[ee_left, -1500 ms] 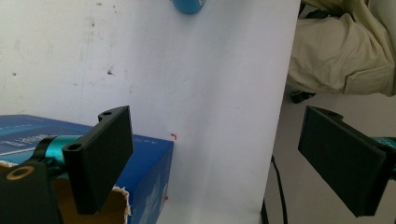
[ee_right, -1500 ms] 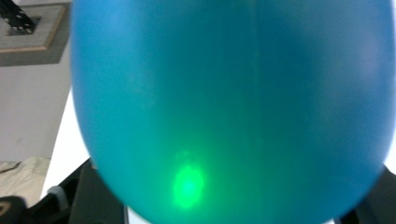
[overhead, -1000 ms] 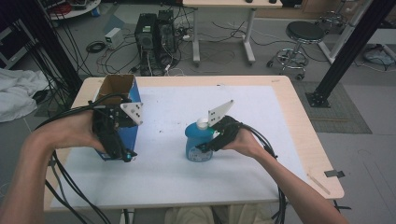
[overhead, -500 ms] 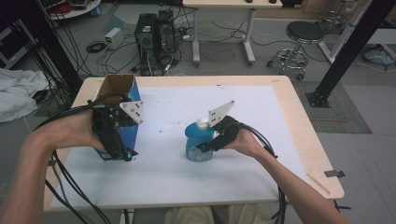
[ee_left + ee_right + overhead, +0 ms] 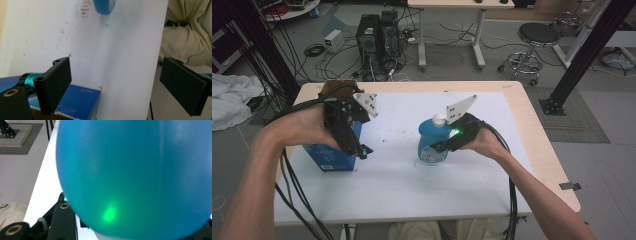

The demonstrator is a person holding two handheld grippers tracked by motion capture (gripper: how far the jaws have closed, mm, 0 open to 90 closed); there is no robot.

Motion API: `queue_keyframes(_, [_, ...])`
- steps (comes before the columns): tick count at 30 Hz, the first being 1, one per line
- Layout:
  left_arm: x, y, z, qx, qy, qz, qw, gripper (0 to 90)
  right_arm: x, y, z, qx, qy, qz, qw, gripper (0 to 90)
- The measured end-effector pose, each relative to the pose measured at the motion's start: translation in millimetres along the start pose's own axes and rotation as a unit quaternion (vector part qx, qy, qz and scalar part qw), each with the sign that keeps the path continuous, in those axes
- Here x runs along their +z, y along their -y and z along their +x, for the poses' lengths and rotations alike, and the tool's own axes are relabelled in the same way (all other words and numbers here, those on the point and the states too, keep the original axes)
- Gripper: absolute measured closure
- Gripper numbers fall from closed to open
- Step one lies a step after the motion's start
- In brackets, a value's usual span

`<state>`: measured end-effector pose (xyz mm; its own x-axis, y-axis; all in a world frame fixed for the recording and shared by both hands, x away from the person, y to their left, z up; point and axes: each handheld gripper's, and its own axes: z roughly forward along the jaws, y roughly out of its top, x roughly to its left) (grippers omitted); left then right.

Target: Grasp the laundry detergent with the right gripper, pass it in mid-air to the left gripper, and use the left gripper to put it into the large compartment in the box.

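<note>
A blue bottle [image 5: 430, 144] with a white cap stands at the middle of the white-covered table [image 5: 402, 185]. My right gripper [image 5: 441, 146] is shut on its right side. In the right gripper view the bottle [image 5: 135, 170] bulges close between the jaws of the right gripper [image 5: 135, 228]. A blue box [image 5: 331, 157] with an open cardboard top stands at the table's left. My left gripper [image 5: 357, 147] hangs over its near right edge. Its jaws stand wide apart in the left gripper view [image 5: 120, 87], with nothing between them, above the box's corner [image 5: 77, 98].
The table's near edge [image 5: 160, 50] runs close beside the left gripper's right jaw. Cables trail from both grippers off the near edge. Beyond the table stand computer towers [image 5: 379, 35], a stool [image 5: 537, 37] and a black frame post [image 5: 584, 55].
Both grippers have shifted a little up and to the right in the high view. The bottle has moved along with the right gripper.
</note>
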<state>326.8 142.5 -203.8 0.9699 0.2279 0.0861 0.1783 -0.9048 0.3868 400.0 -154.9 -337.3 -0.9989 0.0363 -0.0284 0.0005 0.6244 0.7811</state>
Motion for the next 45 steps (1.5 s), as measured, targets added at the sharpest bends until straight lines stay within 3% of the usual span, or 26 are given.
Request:
queue_keyframes(13, [25.9,-63.5,30.4,0.009,0.032,-0.020,0.9992,10.4,-31.7,-15.0,-5.0,-0.014,0.006,0.007,0.9999,47.0])
queue_keyframes(17, [37.8,-79.7,35.5,0.011,0.035,-0.026,0.9990,10.4,-35.4,-15.3,-6.5,-0.011,0.008,0.006,0.9999,47.0])
queue_keyframes(20, [47.0,-91.9,37.9,0.013,0.024,-0.025,0.9993,10.4,-36.1,-16.0,-6.1,-0.011,0.005,0.008,0.9999,47.0])
queue_keyframes(22, [53.1,-98.9,38.4,0.020,0.031,-0.023,0.9991,10.5,-35.8,-16.1,-5.9,-0.010,0.005,0.009,0.9999,46.9])
queue_keyframes(29, [68.4,-114.7,39.4,0.026,0.034,-0.032,0.9986,10.4,-34.6,-15.5,-6.6,-0.007,0.003,0.011,0.9999,46.9])
queue_keyframes(38, [88.4,-134.6,35.5,0.040,0.053,-0.040,0.9970,10.4,-33.9,-15.2,-6.8,-0.005,0.004,0.013,0.9999,46.9])
queue_keyframes(45, [94.8,-141.0,36.8,0.034,0.053,-0.049,0.9968,10.8,-32.9,-13.3,-7.6,-0.004,0.005,0.010,0.9999,46.9])
